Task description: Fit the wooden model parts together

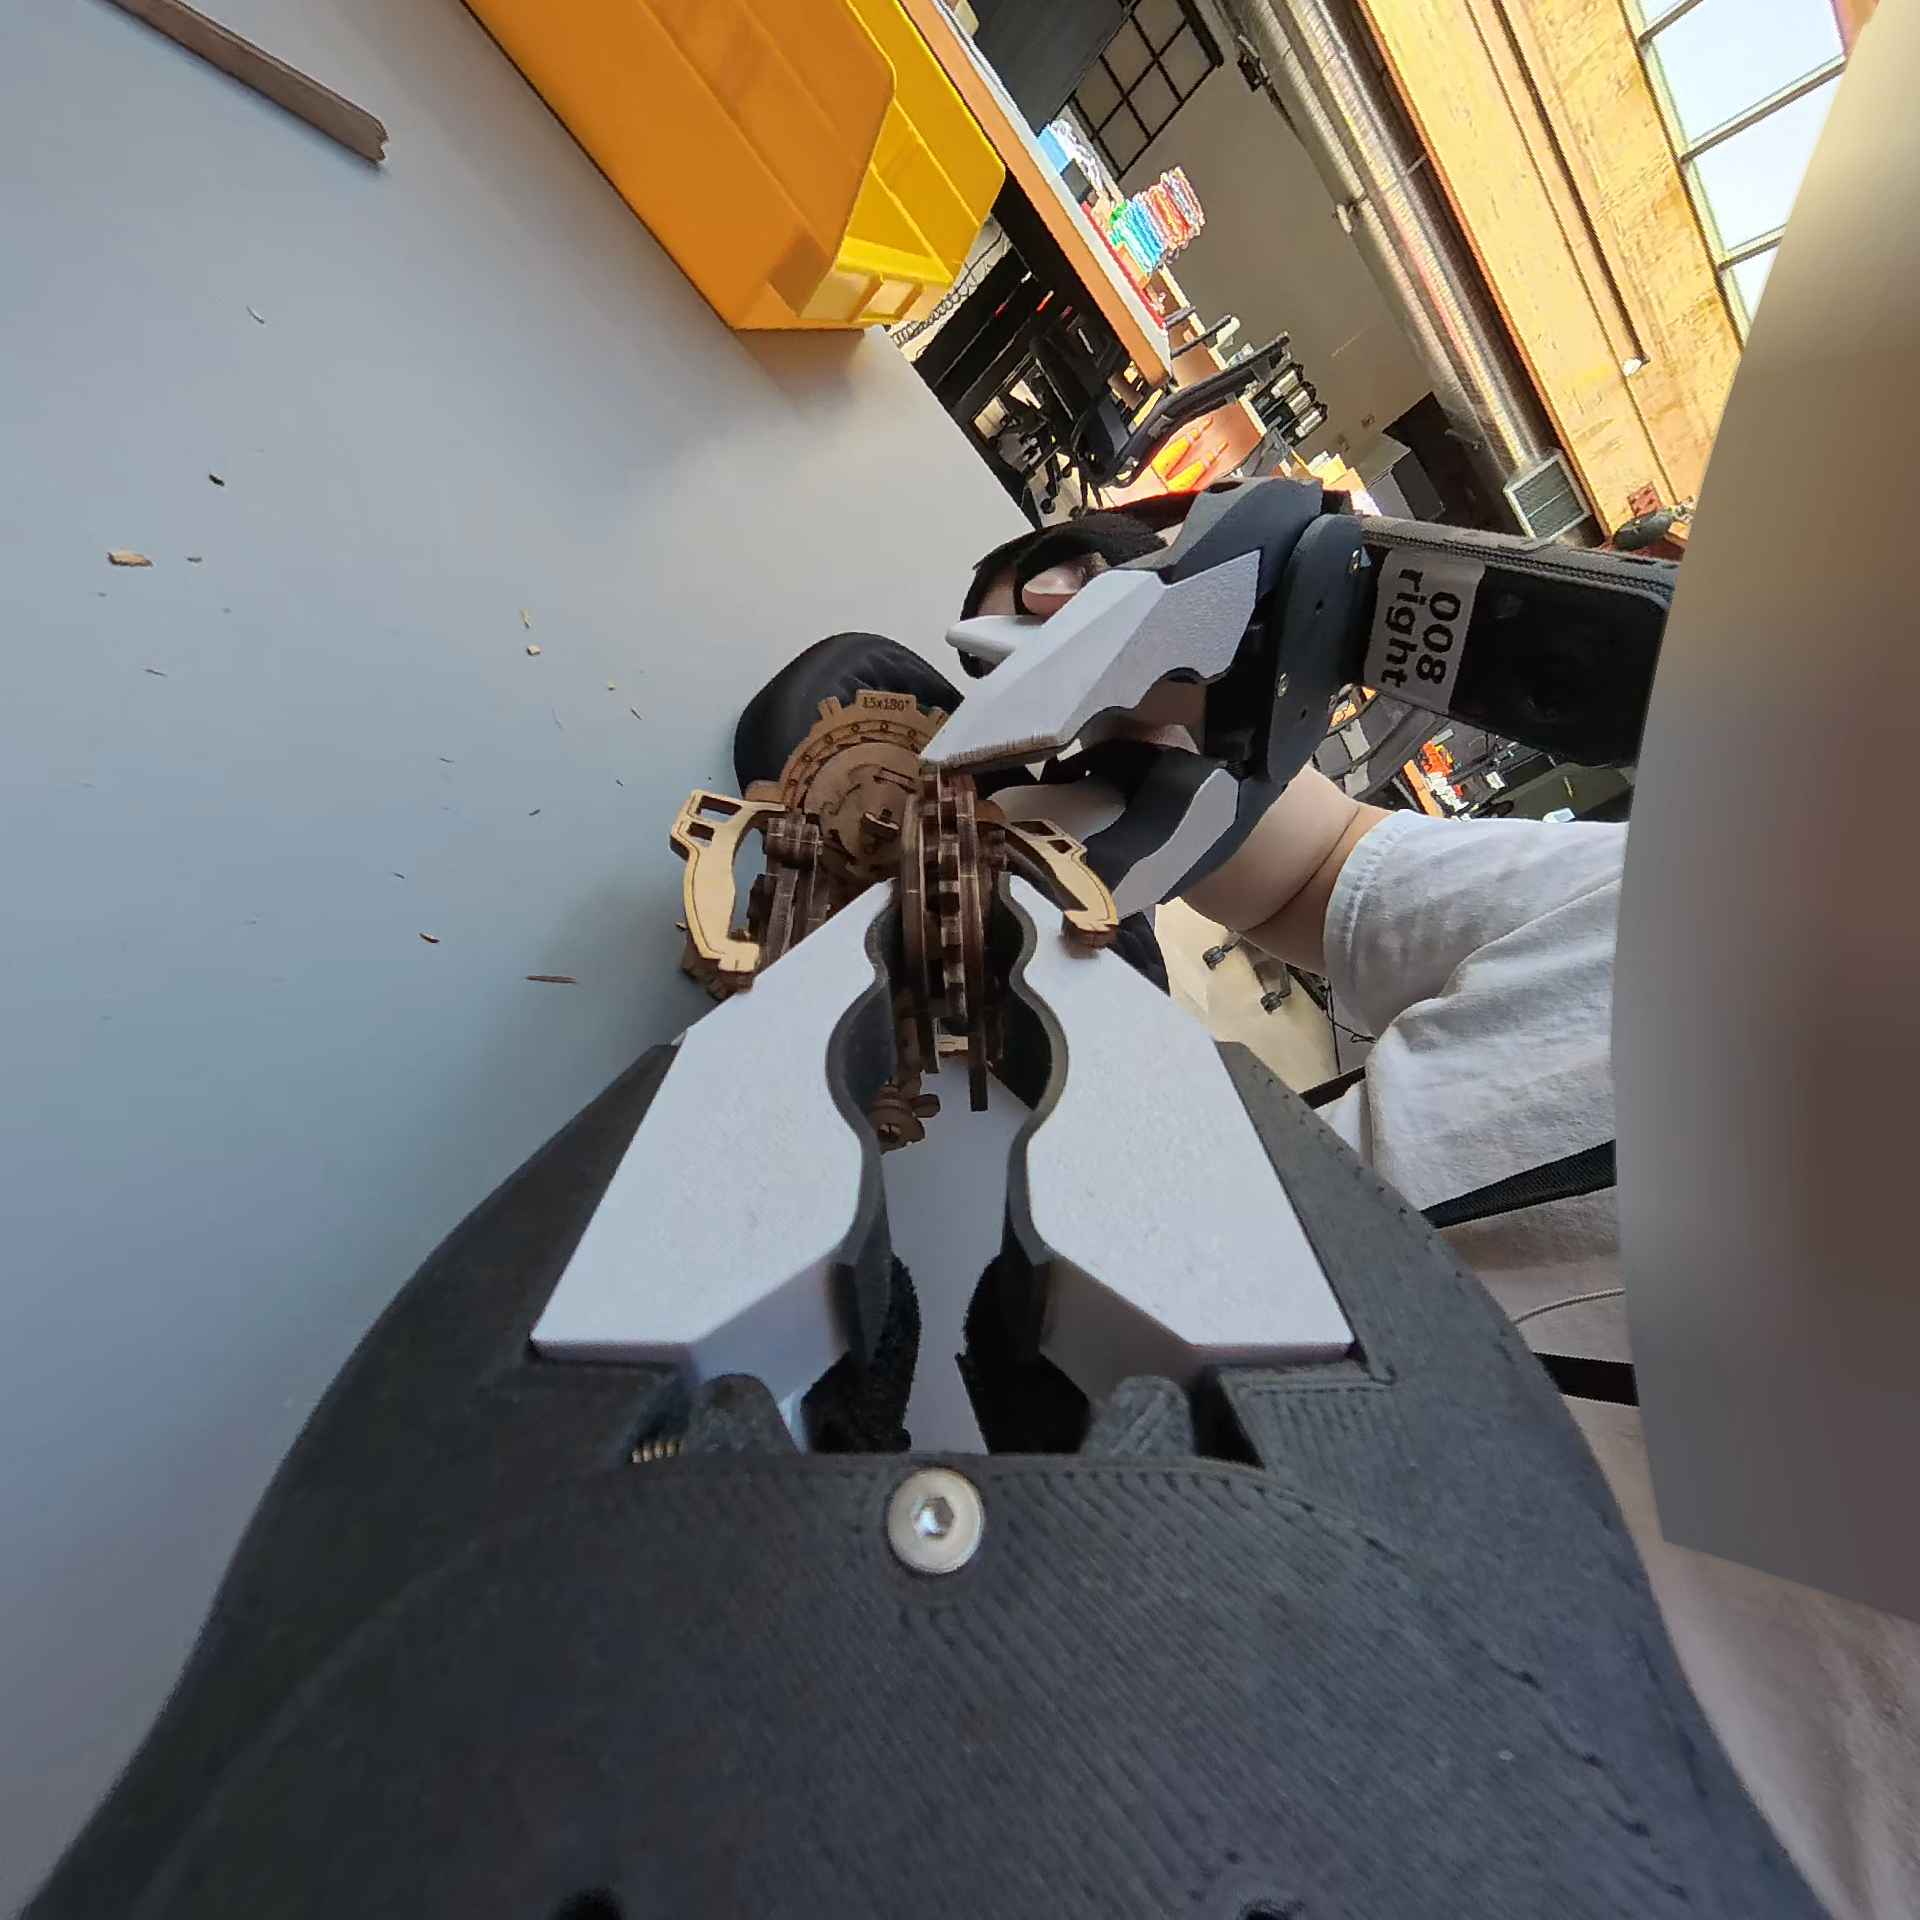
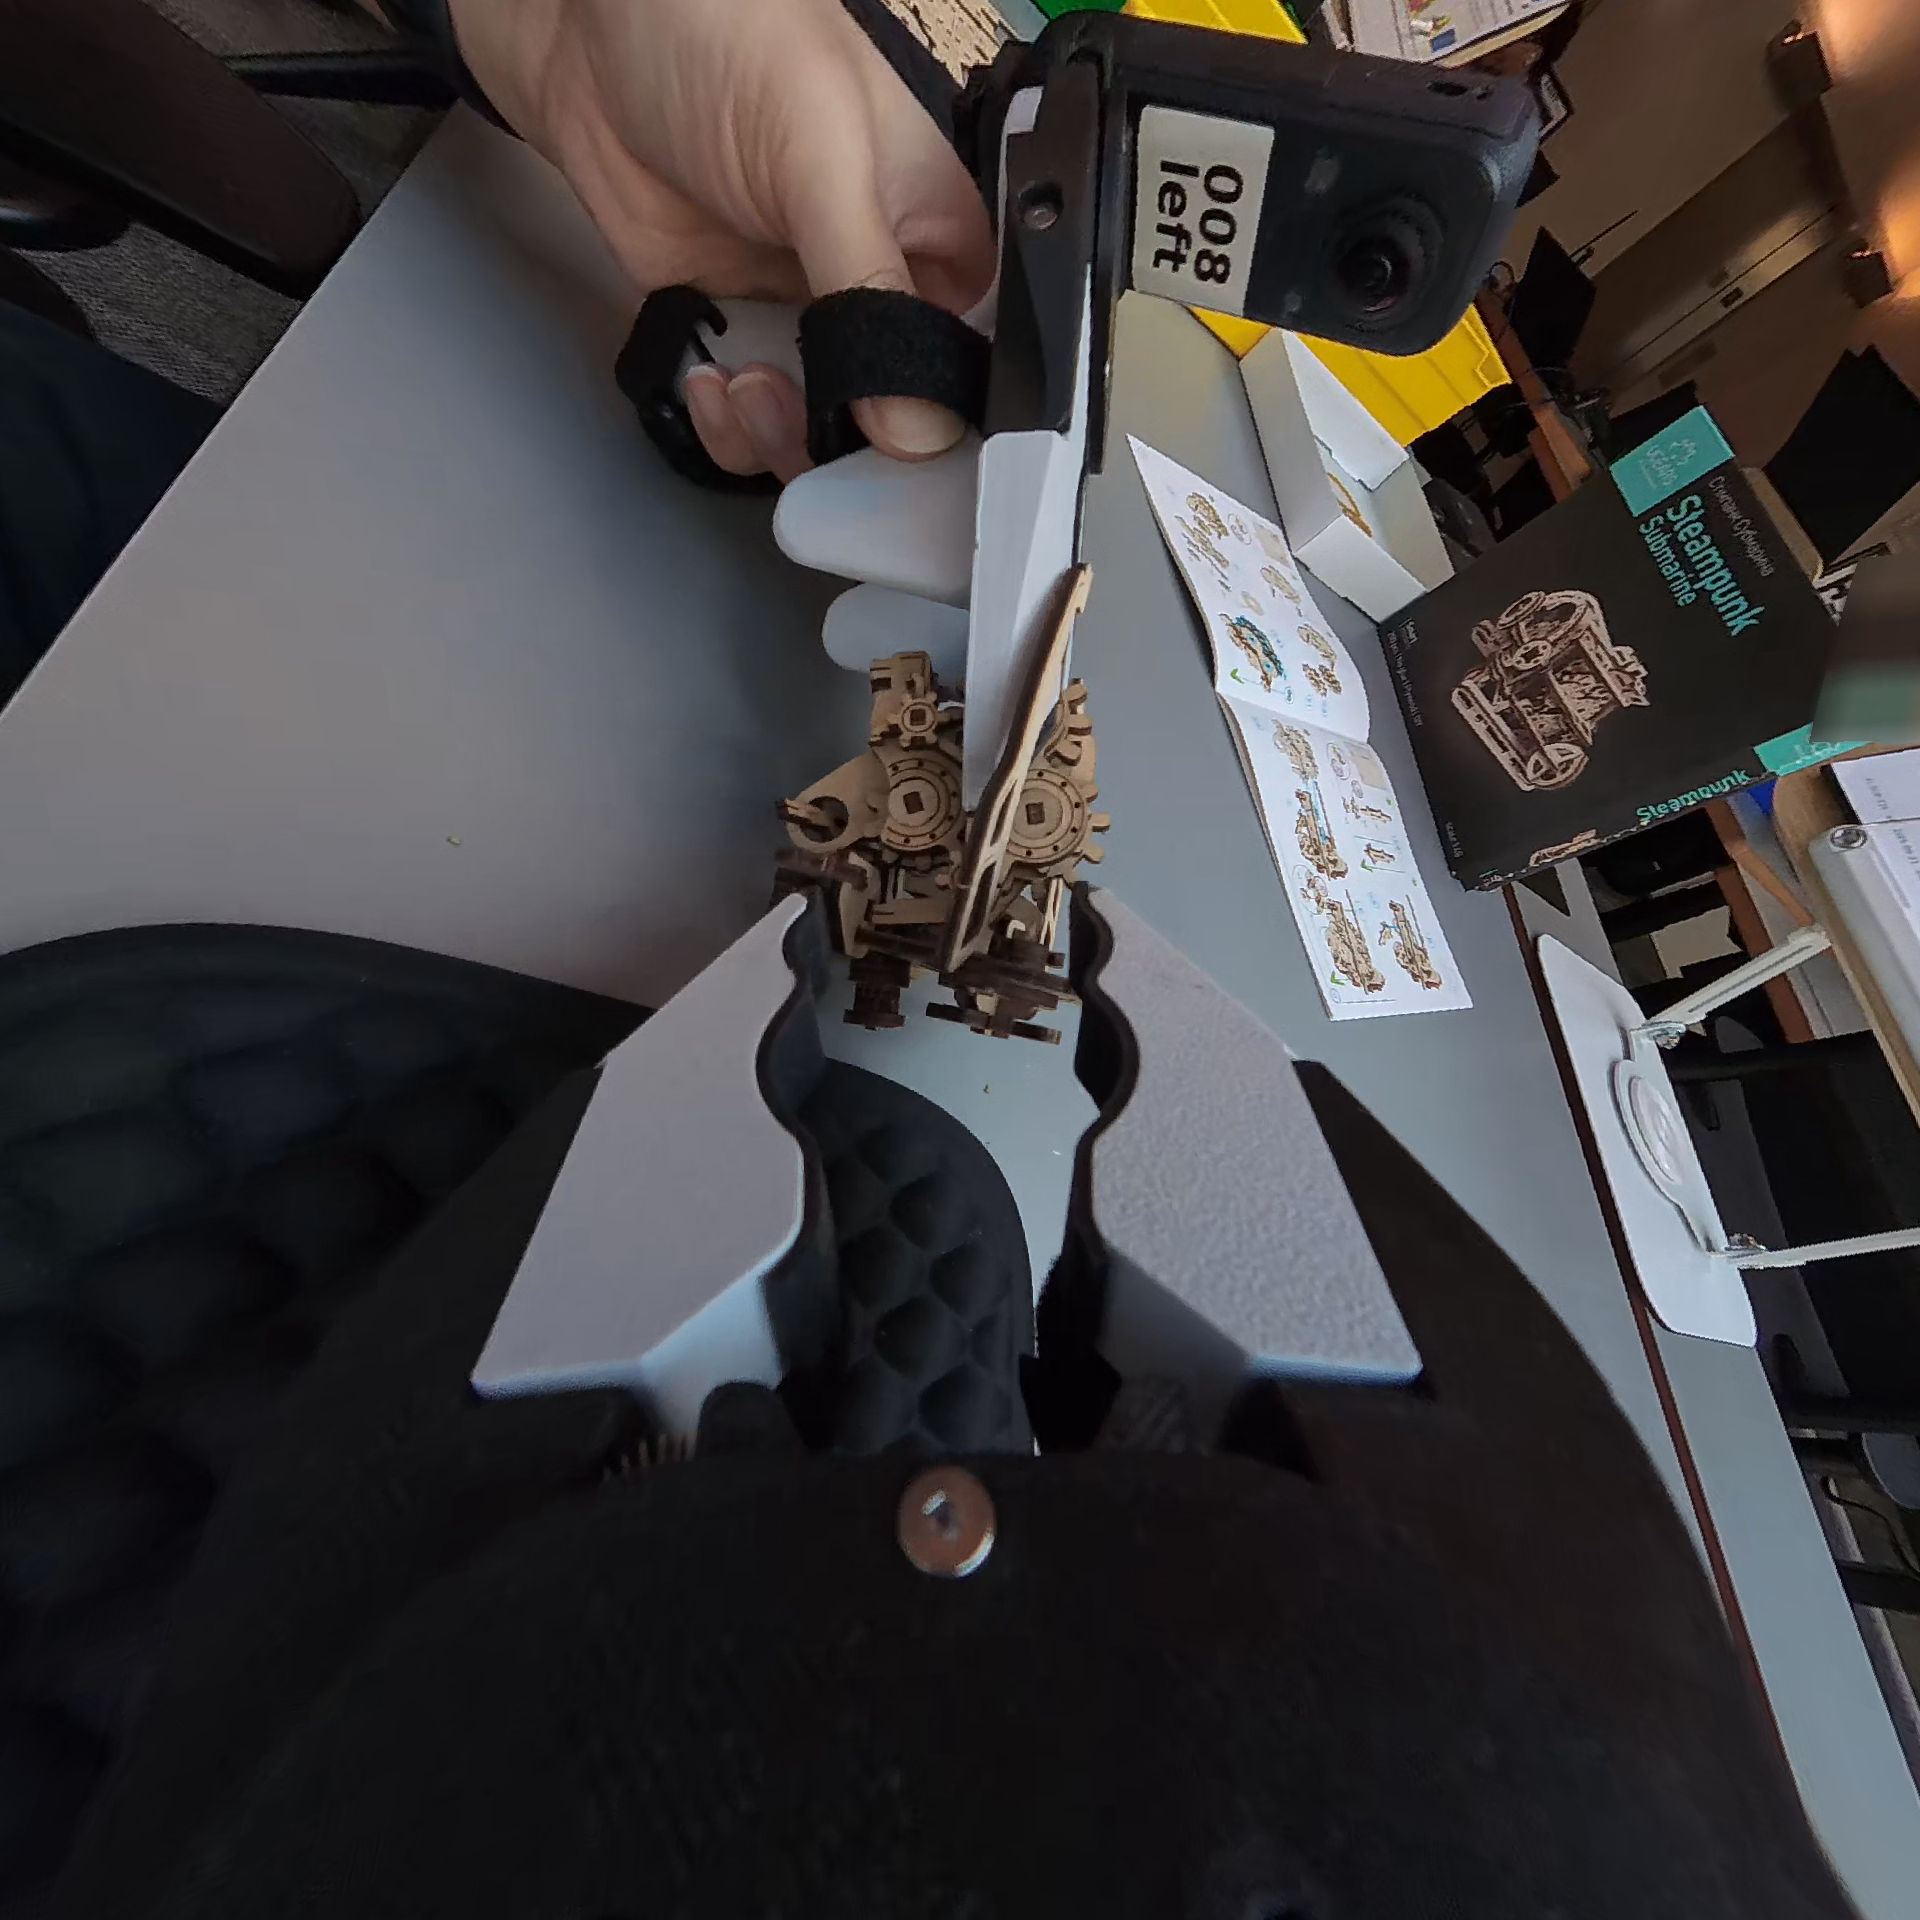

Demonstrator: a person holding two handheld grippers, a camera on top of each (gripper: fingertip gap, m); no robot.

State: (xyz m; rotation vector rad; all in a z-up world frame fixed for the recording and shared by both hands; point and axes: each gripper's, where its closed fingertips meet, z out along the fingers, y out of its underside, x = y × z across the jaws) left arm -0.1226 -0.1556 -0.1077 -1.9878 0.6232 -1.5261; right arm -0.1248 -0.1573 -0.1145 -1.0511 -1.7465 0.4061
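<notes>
Grey fingers of the left gripper [image 1: 951, 935] pinch the wooden model [image 1: 883, 831], a cluster of brown gears and pale curved arms, above the grey table [image 1: 312, 623]. At two o'clock, the right gripper [image 2: 940, 914] straddles it, jaws parted.

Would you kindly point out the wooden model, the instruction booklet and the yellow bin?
wooden model [image 1: 940, 883], left wrist view, on its stacked gears.
instruction booklet [image 2: 1304, 748], right wrist view, on its open page.
yellow bin [image 1: 727, 156], left wrist view, on its side wall.
</notes>
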